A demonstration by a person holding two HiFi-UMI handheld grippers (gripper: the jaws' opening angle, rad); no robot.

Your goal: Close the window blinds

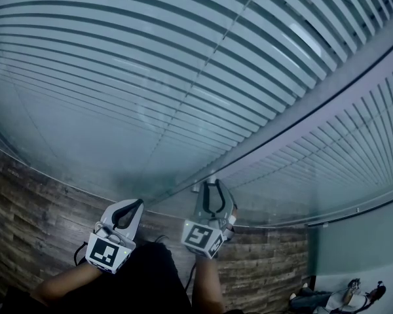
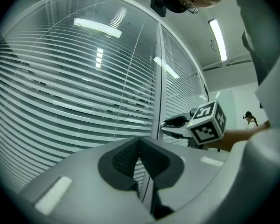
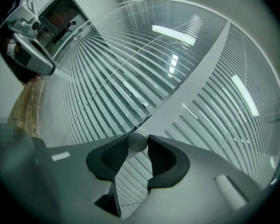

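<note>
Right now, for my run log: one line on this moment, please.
right gripper: shut on knob | left gripper: shut, empty | blinds: gaps between slats

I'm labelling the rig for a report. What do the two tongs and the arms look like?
The left tongs and right tongs have light grey shells with dark, ribbed pads. The left cube and right cube are white with black square markers. A thin dark cable loops beside the left cube. The forearms are sleeveless.

Left tool (image 2: 139,140) pinched, right tool (image 1: 213,186) seemingly clamping knob (image 3: 138,142).
</note>
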